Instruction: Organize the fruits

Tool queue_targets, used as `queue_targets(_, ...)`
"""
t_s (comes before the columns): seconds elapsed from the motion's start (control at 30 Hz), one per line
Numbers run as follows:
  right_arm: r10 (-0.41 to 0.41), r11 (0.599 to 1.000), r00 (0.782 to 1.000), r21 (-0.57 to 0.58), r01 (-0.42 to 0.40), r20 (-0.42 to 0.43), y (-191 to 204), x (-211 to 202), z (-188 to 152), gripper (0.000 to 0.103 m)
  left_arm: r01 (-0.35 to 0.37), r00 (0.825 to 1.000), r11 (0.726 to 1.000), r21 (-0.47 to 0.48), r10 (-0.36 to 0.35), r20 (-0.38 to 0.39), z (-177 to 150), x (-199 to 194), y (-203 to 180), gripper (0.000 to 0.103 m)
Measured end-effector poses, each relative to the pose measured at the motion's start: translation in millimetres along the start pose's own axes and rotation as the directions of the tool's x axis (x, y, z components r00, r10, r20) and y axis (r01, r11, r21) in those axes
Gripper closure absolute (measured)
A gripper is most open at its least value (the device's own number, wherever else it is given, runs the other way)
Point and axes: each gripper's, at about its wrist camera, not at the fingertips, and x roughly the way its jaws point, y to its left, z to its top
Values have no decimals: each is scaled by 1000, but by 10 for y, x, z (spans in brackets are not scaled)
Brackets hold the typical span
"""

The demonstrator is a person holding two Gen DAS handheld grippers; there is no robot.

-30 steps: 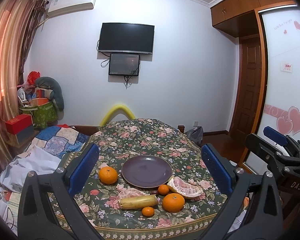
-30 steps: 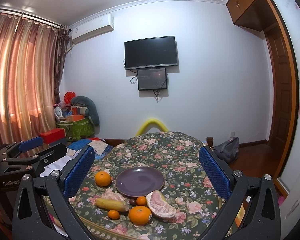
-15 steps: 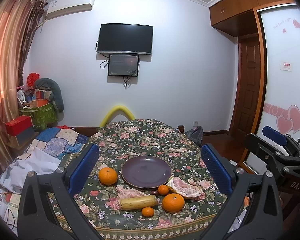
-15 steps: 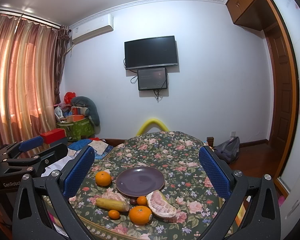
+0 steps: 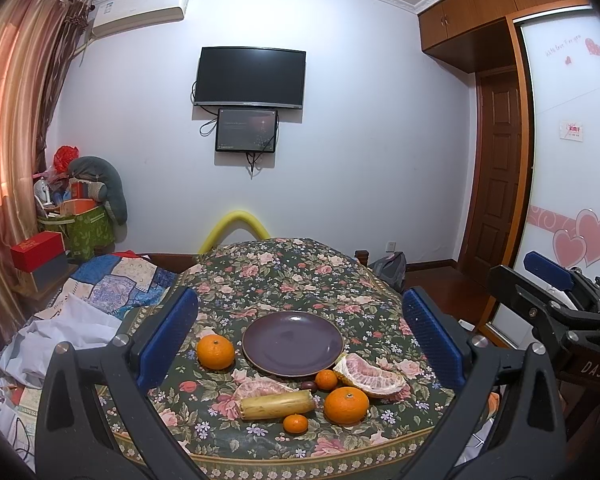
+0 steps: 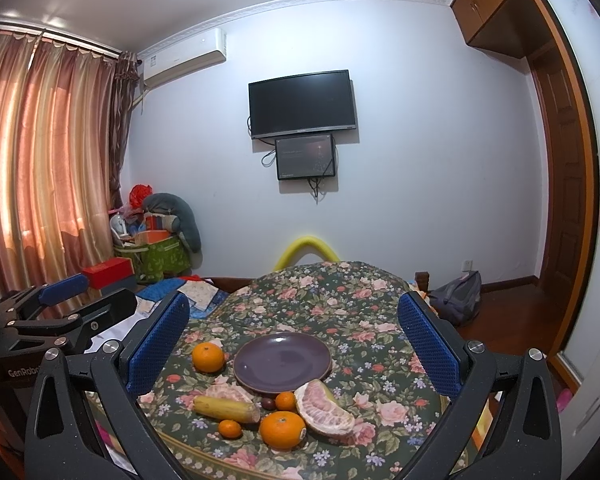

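Note:
An empty purple plate [image 5: 293,343] [image 6: 283,361] sits on the floral table [image 5: 284,276]. Left of it lies an orange [image 5: 215,352] [image 6: 208,357]. In front lie a yellow corn piece [image 5: 278,404] [image 6: 227,409], a pomelo segment [image 5: 370,371] [image 6: 323,408], a second pomelo piece [image 5: 258,387], a big orange [image 5: 346,405] [image 6: 282,430], two small tangerines [image 5: 295,424] [image 5: 326,379] and a dark date [image 6: 267,403]. My left gripper [image 5: 298,338] and right gripper [image 6: 292,346] are open and empty, held back above the table's near edge.
A yellow foam-padded chair back [image 5: 238,224] stands behind the table. A quilt-covered bed [image 5: 112,280] and boxes [image 5: 38,246] lie to the left. A backpack [image 6: 458,298] sits on the floor at right, near a wooden door [image 5: 500,184].

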Motion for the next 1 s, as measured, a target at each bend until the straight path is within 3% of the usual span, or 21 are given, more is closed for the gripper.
queue_targets(0.53,-1,1000,1000,-17,1,-23,2,88,-36,0,-2,1000,1000,12,2,-21,-52,120,17,0)
queue_targets(0.83,-56,998,993,0,56,-105,-132,410,-216,0,-23,996,999,26,25,-84,-191,484,85,0)
queue_targets(1.0,-78,997,984,4,79,-163,-237,612,-345,0,-25,988,998,49,32,-151,-344,756,60,12)
